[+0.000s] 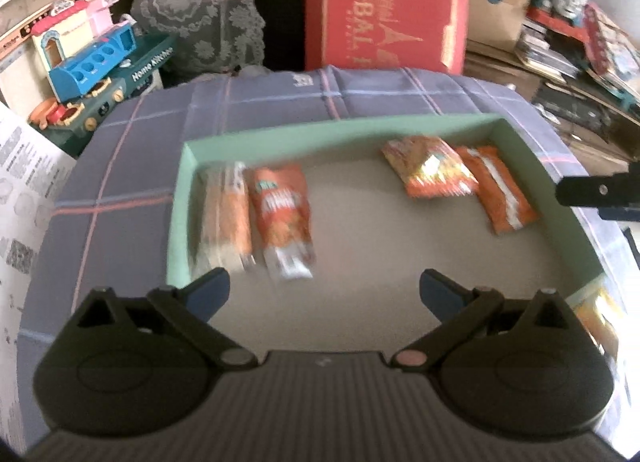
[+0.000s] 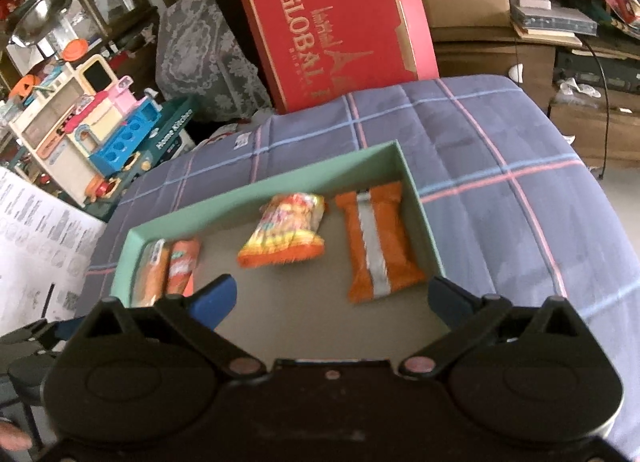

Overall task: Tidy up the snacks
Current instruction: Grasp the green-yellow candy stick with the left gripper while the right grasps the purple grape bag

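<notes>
A shallow tray (image 1: 188, 166) with mint-green walls and a grey floor lay on a blue plaid cloth (image 1: 132, 166). Four snack packets lay flat inside it, in two pairs.

At the tray's left end a pale orange-and-cream packet (image 1: 226, 218) sat against the wall, with a red-orange pouch (image 1: 282, 218) bearing white lettering just beside it; both were blurred. Toward the right end lay a crinkled orange-and-yellow bag (image 2: 286, 230) with shiny print, and near it, close to the right wall, an orange packet (image 2: 378, 244) with a silver stripe down its middle and crimped ends.

The left gripper (image 1: 324, 296) hovered over the tray's near edge, its blue-tipped jaws spread wide with nothing between them. The right gripper (image 2: 332, 296) hung likewise over the near edge, jaws fully apart and empty, the striped packet just beyond its right fingertip.

In the left wrist view, a yellow packet (image 1: 596, 314) showed partly outside the tray's near right corner, too blurred to read.

Behind the cloth stood a red box (image 2: 332, 26) with gold lettering, a toy kitchen (image 2: 92, 130) at left, and a printed sheet (image 1: 24, 198).
</notes>
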Demonstrator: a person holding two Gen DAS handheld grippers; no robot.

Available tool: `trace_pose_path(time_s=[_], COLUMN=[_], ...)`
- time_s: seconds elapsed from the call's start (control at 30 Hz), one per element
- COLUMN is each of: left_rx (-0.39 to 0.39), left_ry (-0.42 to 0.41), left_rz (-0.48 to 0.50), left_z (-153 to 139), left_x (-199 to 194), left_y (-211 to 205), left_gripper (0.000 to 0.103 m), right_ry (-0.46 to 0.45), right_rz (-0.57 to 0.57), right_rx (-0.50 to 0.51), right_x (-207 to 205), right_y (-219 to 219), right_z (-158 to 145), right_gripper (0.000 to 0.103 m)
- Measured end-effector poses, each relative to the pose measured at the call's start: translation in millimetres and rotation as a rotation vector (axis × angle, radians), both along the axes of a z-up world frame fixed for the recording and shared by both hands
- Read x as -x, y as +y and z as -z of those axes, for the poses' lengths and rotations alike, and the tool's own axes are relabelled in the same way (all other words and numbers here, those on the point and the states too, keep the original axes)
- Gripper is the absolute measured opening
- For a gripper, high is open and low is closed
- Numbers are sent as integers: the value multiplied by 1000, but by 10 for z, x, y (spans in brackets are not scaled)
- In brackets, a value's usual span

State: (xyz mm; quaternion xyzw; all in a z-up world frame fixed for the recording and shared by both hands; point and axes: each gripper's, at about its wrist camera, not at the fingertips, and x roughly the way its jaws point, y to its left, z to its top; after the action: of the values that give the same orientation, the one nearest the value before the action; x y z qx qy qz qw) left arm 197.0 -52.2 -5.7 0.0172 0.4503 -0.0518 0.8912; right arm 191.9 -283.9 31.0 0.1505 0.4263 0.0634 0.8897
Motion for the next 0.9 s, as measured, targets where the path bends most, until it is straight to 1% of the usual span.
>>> trace_pose_path(time_s=[0.17,0.33,0.43,0.63,0.67,0.77,0.9], left_rx=[9,22,6,-33,-38,-54,-79], left_ry=[16,40,57,89,95,112,131], left_rz=[47,78,110,216,234,280,334], left_z=[29,108,172,316,335,386,455], left_x=[467,952,1195,1678,1735,1857,1952], left_y=[-43,-47,-51,-68,-72,-65,-102], left_gripper=[103,103,103,103,103,103,103], right_ry=[4,22,38,74,74,108,146], right_rz=[-18,-28,-30,-10,-10,5,12], right_rx=[-11,-21,-18,-29,-29,-26,-49], right_x=[427,883,1139,1526,1526,1734,1910], right_y=[26,74,104,93,93,22,-26], right_z=[-22,76,167,316,316,416,545], right_gripper=[103,103,103,103,103,103,103])
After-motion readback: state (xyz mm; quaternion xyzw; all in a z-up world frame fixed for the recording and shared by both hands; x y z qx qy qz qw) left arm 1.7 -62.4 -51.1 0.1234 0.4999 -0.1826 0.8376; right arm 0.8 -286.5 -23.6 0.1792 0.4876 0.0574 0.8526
